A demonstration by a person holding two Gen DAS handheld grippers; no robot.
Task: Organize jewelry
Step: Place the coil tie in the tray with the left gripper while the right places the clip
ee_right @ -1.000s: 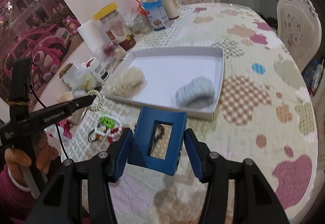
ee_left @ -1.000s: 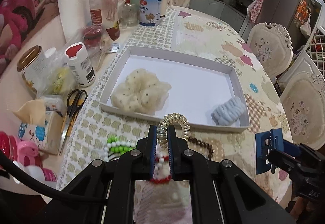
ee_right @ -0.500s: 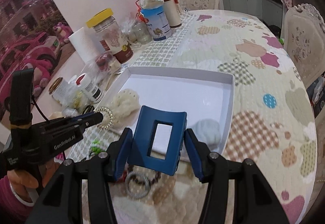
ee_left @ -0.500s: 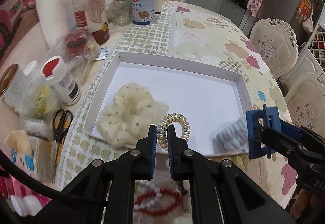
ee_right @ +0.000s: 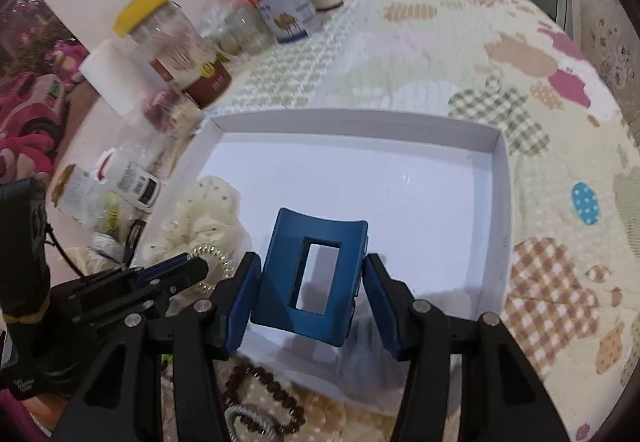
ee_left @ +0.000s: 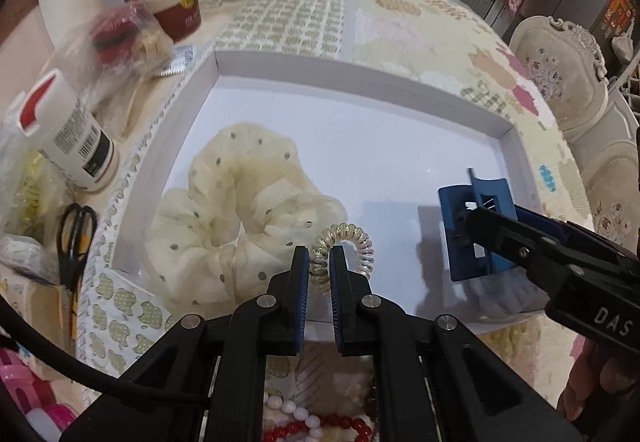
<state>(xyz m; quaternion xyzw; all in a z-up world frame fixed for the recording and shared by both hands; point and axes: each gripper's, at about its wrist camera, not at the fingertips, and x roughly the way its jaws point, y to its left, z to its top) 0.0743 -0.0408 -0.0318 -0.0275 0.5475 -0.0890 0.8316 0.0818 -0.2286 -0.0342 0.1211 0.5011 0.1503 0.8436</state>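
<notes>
We held the spiral hair tie (ee_left: 343, 246) in the left gripper (ee_left: 319, 274) and the blue claw clip (ee_right: 310, 276) in the right gripper (ee_right: 310, 292), both clamped over the white tray (ee_left: 360, 75), and judged it best to lower them onto bare floor before letting go

Glossy clear plastic coil tie (ee_left: 346, 246), matt blue plastic clip (ee_right: 314, 276), sheer cloth scrunchie (ee_left: 236, 213).

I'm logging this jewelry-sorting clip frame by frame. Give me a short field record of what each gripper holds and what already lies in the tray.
left gripper: shut on clear spiral hair tie
right gripper: shut on blue claw clip
tray: white, shallow, on patterned tablecloth
in tray: cream dotted scrunchie, pale blue scrunchie
outside tray, near edge: red and white bead bracelet, brown bead bracelet
</notes>
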